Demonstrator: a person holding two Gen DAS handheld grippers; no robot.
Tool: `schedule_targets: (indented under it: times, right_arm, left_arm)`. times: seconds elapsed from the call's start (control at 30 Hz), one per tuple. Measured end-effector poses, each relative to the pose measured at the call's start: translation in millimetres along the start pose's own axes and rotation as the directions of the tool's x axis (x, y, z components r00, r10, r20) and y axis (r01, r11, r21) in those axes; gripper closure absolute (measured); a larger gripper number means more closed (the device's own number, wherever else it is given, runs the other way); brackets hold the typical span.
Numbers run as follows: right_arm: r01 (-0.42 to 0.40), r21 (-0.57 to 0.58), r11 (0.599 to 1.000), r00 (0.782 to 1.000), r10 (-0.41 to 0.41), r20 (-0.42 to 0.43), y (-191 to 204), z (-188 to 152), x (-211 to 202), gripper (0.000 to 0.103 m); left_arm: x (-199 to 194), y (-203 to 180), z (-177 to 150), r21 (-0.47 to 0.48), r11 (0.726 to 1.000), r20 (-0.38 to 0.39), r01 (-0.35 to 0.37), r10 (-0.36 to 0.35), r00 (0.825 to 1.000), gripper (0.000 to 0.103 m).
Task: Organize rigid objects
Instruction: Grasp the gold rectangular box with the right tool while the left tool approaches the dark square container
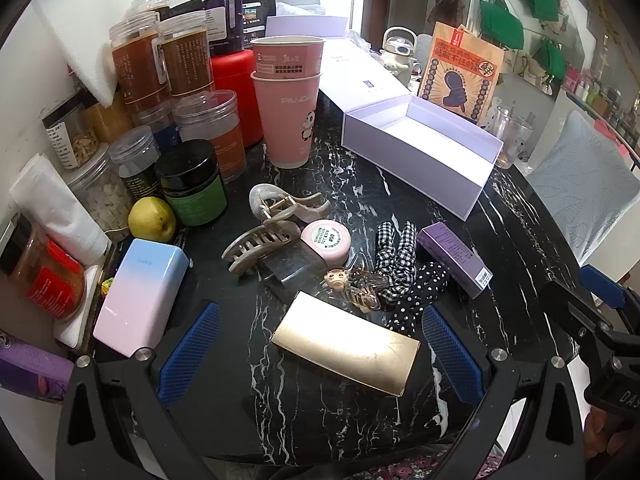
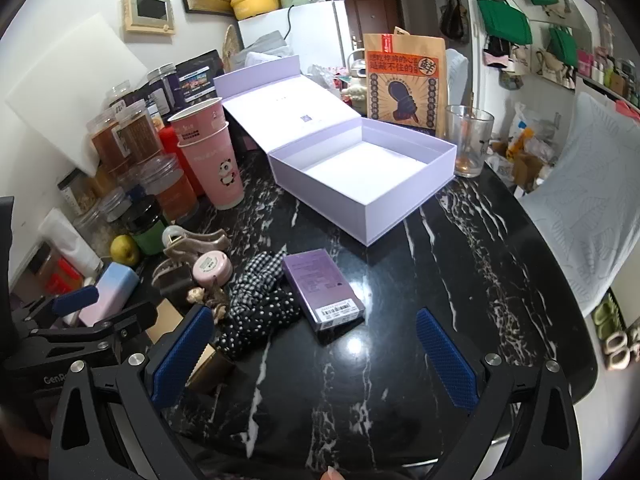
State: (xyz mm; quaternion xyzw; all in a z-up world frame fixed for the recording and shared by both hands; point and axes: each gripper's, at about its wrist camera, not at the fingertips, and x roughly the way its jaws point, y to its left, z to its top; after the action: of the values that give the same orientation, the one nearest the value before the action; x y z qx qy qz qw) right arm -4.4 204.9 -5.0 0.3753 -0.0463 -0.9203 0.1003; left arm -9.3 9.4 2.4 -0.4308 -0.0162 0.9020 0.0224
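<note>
A flat gold box point(image 1: 346, 348) lies on the black marble table point(image 1: 360, 192) between the wide-apart blue pads of my left gripper point(image 1: 320, 352), which is open above it. Behind it sit two hair claws point(image 1: 276, 208), a round pink compact point(image 1: 326, 242), checked and dotted scrunchies point(image 1: 404, 276), and a small purple carton point(image 1: 454, 258). A pink-blue case point(image 1: 142, 296) lies to the left. An open lavender box point(image 1: 420, 148) stands empty at the back. My right gripper point(image 2: 316, 354) is open over bare table, just short of the purple carton point(image 2: 324, 290) and beside the scrunchies point(image 2: 264, 300). The lavender box point(image 2: 360, 168) is farther back.
Jars point(image 1: 172, 120), stacked pink paper cups point(image 1: 288, 96), a green-labelled pot point(image 1: 192, 184) and a yellow fruit point(image 1: 152, 220) crowd the left edge. A glass point(image 2: 468, 140) and a paper bag point(image 2: 404, 80) stand behind the box. A cushioned chair point(image 2: 580, 208) sits right of the table.
</note>
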Motion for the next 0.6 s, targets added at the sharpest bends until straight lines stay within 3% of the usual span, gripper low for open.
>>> schedule_targets:
  times: [0.6]
  right_arm:
    - [-0.016,0.005,1.000,1.000,0.016,-0.011,-4.4,-0.5,1.2,0.000]
  left_arm:
    - [-2.8,-8.2,0.4,0.016,1.000,0.000,-0.002,0.002,1.000,0.000]
